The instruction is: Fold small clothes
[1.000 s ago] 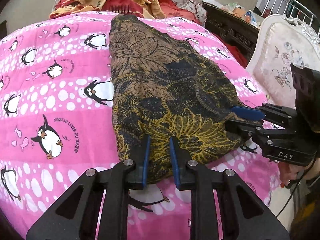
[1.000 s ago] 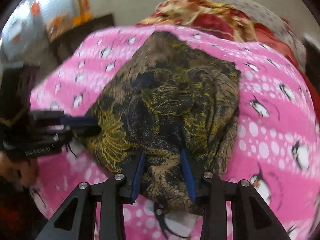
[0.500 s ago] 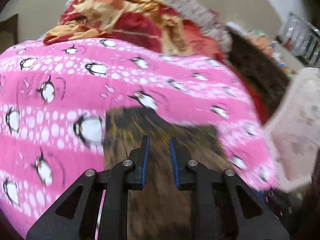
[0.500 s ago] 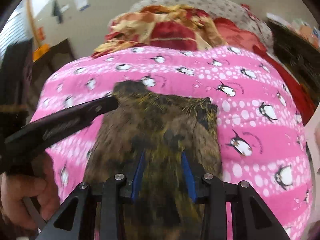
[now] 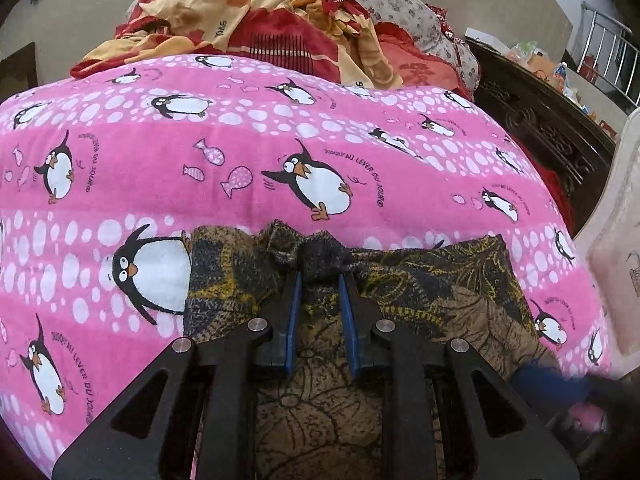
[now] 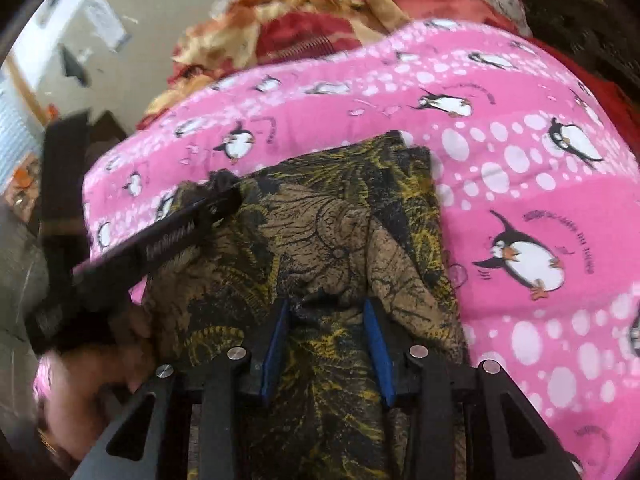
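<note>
Left tongs (image 5: 319, 280) narrow, pinching a bunched dark edge of the brown-and-yellow patterned garment (image 5: 448, 300); that edge sits at the far side of the cloth, on the pink penguin blanket (image 5: 280, 140) covering the bed; garment lies doubled over itself, near the bed's front edge; right tongs (image 6: 326, 304) set wider, a ridge of cloth between the blue pads (image 6: 376, 344), contact unclear, cannot tell if gripping; judged: one lengthwise fold laid or nearly laid; left: release, smooth, probably another fold; red-orange bedding heap (image 5: 256, 24) behind, untouched.
</note>
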Demonstrator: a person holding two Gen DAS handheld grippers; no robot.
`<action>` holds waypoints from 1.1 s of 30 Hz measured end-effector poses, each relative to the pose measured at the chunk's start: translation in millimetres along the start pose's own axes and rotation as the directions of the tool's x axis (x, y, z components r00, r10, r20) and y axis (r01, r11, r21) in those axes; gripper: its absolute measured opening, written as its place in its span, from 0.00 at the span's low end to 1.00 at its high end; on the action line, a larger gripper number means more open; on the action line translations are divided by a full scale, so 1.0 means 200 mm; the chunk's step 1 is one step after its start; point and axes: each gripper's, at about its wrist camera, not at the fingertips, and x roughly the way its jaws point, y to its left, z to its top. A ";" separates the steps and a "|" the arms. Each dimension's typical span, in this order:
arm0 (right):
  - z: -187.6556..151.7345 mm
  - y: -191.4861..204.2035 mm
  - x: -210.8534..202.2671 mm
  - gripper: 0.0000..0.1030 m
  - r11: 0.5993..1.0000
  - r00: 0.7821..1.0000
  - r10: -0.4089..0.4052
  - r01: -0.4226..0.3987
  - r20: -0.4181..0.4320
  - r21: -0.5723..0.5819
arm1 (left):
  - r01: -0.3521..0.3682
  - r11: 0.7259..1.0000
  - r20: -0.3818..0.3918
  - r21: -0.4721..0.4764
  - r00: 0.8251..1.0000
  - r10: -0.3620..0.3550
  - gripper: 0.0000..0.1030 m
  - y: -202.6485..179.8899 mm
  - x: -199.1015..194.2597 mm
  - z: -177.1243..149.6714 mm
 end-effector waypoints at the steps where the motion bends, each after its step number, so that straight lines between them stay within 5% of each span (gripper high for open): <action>1: 0.05 0.01 -0.02 0.36 1.000 1.000 -0.022 0.022 0.016 0.017 | 0.002 1.000 0.003 -0.002 1.000 -0.001 0.19 0.00 0.00 0.00; 5: 0.23 0.12 -0.07 0.37 0.995 0.982 -0.101 0.098 0.159 0.031 | 0.005 1.000 0.005 -0.004 1.000 -0.005 0.19 0.00 0.01 0.01; 9: 0.31 0.11 0.21 0.37 0.990 0.985 -0.143 0.143 0.091 0.011 | 0.014 1.000 0.001 -0.014 1.000 -0.014 0.19 0.01 0.01 0.00; 15: 0.27 -0.10 0.27 0.37 0.989 0.995 0.026 -0.040 0.096 0.139 | 0.021 0.999 0.005 -0.025 1.000 -0.021 0.19 0.01 0.01 0.00; 23: 0.34 -0.15 0.17 0.40 0.974 0.997 0.067 -0.075 0.046 0.215 | 0.001 0.999 -0.070 0.034 0.998 0.002 0.18 -0.02 0.02 0.08; 25: 0.34 -0.21 -0.02 0.48 0.967 0.991 0.046 -0.075 0.126 0.242 | 0.043 0.999 -0.118 0.008 0.992 -0.042 0.18 0.01 -0.03 0.12; 26: 0.32 -0.24 -0.11 0.64 0.969 0.987 0.035 -0.072 0.158 0.236 | 0.072 0.997 -0.133 -0.010 0.988 -0.073 0.19 0.03 -0.07 0.14; 27: 0.30 -0.27 -0.21 0.78 0.976 0.982 0.025 -0.065 0.188 0.210 | 0.098 0.995 -0.133 -0.017 0.986 -0.099 0.21 0.06 -0.13 0.14; 29: 0.24 -0.30 -0.30 0.81 0.984 0.975 0.049 -0.084 0.216 0.156 | 0.108 0.994 -0.105 0.008 0.989 -0.106 0.62 0.11 -0.26 0.10; 30: 0.19 -0.32 -0.32 0.81 0.986 0.977 0.081 -0.107 0.195 0.128 | 0.106 0.994 -0.087 0.035 0.991 -0.103 0.73 0.13 -0.32 0.04; 31: 0.16 -0.34 -0.31 0.81 0.985 0.979 0.107 -0.128 0.172 0.117 | 0.100 0.994 -0.076 0.052 0.992 -0.096 0.81 0.15 -0.37 -0.02; 33: 0.06 -0.39 -0.26 0.81 0.974 0.976 0.193 -0.203 0.105 0.096 | 0.123 0.991 -0.103 0.057 0.988 -0.117 0.81 0.20 -0.41 -0.15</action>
